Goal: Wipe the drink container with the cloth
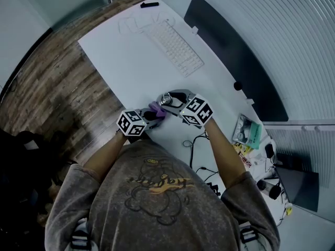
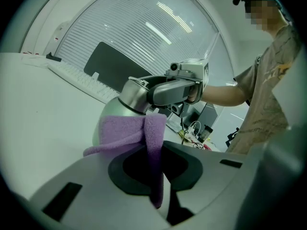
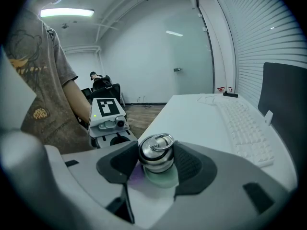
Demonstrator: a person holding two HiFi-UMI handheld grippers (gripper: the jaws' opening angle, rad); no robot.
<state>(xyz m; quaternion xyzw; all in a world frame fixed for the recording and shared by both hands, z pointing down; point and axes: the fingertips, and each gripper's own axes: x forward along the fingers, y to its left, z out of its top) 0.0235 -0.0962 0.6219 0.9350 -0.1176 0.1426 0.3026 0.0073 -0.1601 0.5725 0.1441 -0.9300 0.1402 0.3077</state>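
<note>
A rounded metal drink container (image 1: pixel 168 99) with a ring-topped cap (image 3: pixel 156 146) stands on the white table (image 1: pixel 131 61). My right gripper (image 3: pixel 156 166) is shut on it, one dark pad on each side of its neck. In the left gripper view this gripper (image 2: pixel 175 89) reaches in from the right over the container's neck (image 2: pixel 133 96). A purple cloth (image 2: pixel 132 131) is pinched in my left gripper (image 2: pixel 153 172) and lies pressed against the container's lower side (image 2: pixel 106 115). The head view shows the cloth (image 1: pixel 156 111) just left of the container, with my left gripper (image 1: pixel 148 117) close behind it.
A white keyboard (image 1: pixel 175 48) lies farther up the table, beside a dark panel (image 1: pixel 230 61) along the window side. Cables (image 1: pixel 196 143) and small clutter (image 1: pixel 248 129) sit to the right. The table's left edge (image 1: pixel 104 82) drops to wooden floor.
</note>
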